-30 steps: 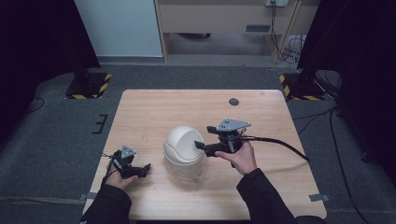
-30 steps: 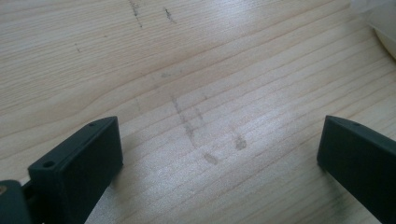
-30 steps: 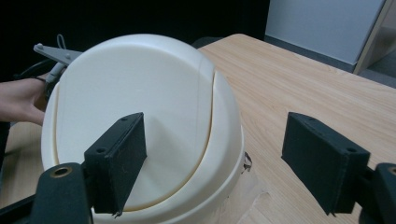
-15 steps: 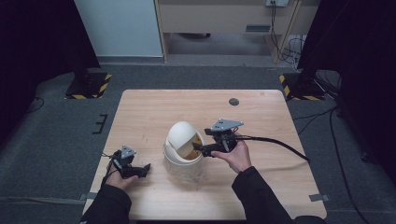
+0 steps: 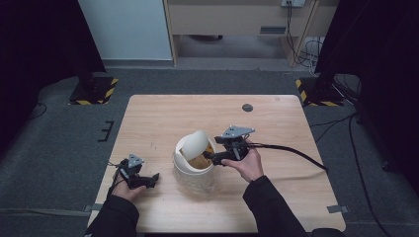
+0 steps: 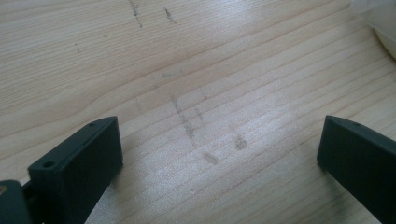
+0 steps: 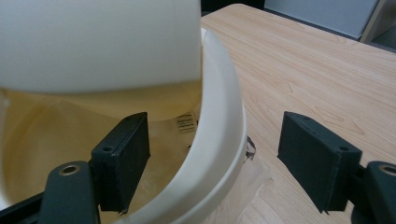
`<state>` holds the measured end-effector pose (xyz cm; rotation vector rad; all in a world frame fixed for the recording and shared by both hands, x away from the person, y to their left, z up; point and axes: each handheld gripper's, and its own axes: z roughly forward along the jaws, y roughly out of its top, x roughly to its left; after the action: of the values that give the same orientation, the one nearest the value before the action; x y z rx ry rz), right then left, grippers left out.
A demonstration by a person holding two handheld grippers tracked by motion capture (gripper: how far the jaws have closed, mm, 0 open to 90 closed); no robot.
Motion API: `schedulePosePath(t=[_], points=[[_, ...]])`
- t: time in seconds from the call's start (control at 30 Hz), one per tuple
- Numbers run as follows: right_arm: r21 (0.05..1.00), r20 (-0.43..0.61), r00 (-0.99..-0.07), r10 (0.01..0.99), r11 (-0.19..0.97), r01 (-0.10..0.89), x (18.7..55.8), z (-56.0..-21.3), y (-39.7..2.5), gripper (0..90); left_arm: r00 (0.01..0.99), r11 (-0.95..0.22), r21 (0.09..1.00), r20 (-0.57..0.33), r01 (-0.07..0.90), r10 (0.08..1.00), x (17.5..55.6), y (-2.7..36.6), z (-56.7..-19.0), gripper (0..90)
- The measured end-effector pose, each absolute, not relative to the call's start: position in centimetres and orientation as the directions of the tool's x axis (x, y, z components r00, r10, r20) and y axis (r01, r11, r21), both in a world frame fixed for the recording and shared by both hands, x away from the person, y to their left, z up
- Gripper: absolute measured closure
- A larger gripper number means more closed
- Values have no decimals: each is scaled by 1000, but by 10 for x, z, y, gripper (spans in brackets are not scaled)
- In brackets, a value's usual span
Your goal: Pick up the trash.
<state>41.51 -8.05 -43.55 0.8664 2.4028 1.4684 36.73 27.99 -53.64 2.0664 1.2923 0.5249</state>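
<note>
A small white bin (image 5: 192,170) with a swing lid (image 5: 196,143) stands mid-table; the lid is tilted up and a tan liner shows inside. My right gripper (image 5: 209,157) is open at the bin's right side. In the right gripper view its jaws straddle the rim (image 7: 224,116), one inside the bin and one outside, under the lid (image 7: 102,42). My left gripper (image 5: 152,178) rests open on the wood left of the bin. In the left gripper view the gripper (image 6: 219,158) holds nothing, and a corner of the bin (image 6: 383,23) shows at top right.
A small dark disc (image 5: 247,107) lies near the table's far edge. The right gripper's cable (image 5: 296,152) trails off to the right across the table (image 5: 158,118). Striped stand bases (image 5: 91,91) sit on the floor beyond the far corners.
The bin's lid has swung from closed to tilted open. My right gripper has moved a little left, onto the rim. The left gripper has stayed put.
</note>
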Motion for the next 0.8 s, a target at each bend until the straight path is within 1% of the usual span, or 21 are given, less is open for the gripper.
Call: schedulePosePath(t=[0.2, 0.3, 0.5, 0.8], points=[[880, 131, -815, 565, 313, 358, 406, -424, -95, 247, 437, -314, 697, 1, 645, 899, 367, 280, -536, 0], [885, 99, -814, 572, 323, 335, 402, -415, -105, 238, 437, -314, 697, 1, 645, 899, 367, 280, -536, 0], [905, 78, -805, 588, 297, 305, 396, -396, -126, 225, 436, -313, 697, 0, 645, 900, 367, 280, -536, 0], [911, 84, -752, 654, 255, 324, 401, -400, -161, 224, 437, -313, 698, 0, 645, 900, 367, 280, -536, 0]])
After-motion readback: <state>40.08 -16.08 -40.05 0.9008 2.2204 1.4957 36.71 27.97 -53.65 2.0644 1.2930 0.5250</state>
